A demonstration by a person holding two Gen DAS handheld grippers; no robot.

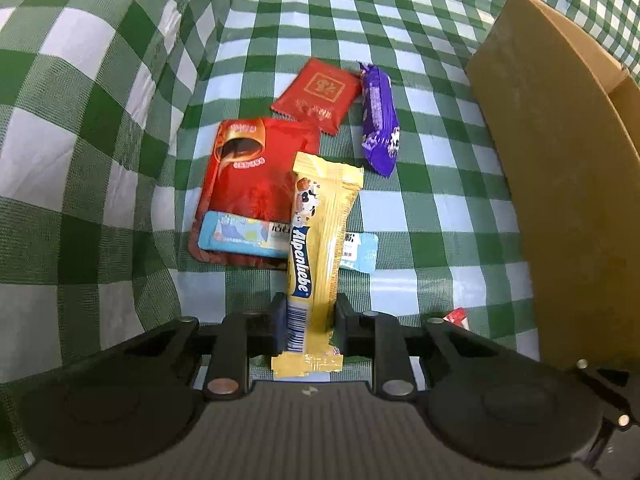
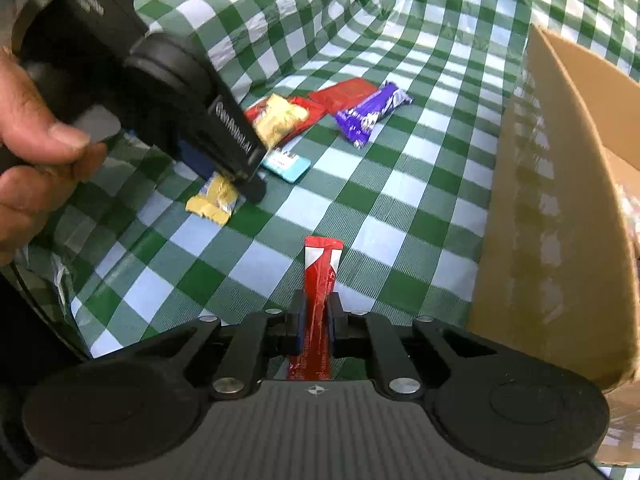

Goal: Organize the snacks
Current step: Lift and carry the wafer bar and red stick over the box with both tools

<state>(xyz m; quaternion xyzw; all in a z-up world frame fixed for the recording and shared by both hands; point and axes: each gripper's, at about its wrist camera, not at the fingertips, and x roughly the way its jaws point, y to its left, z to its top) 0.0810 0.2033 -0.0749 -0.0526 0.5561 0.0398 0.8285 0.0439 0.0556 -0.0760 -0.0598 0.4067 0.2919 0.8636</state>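
Cardboard box stands open at the right; its contents are too blurred to tell. Left gripper pinches one yellow Alpenliebe bar above the checked cloth. Right gripper pinches one thin red sachet. Four snacks lie loose: two red packets, one purple bar, one blue pack.

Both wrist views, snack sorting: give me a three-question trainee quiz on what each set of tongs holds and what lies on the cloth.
1. True or false: the left tongs are shut on the yellow Alpenliebe bar.
2. What do the right tongs hold? A) purple bar B) red stick sachet C) blue packet
3. Fill in: the purple bar lies beside the small red ____.

Key: 1 true. 2 B, the red stick sachet. 3 packet. The cardboard box stands to the right.
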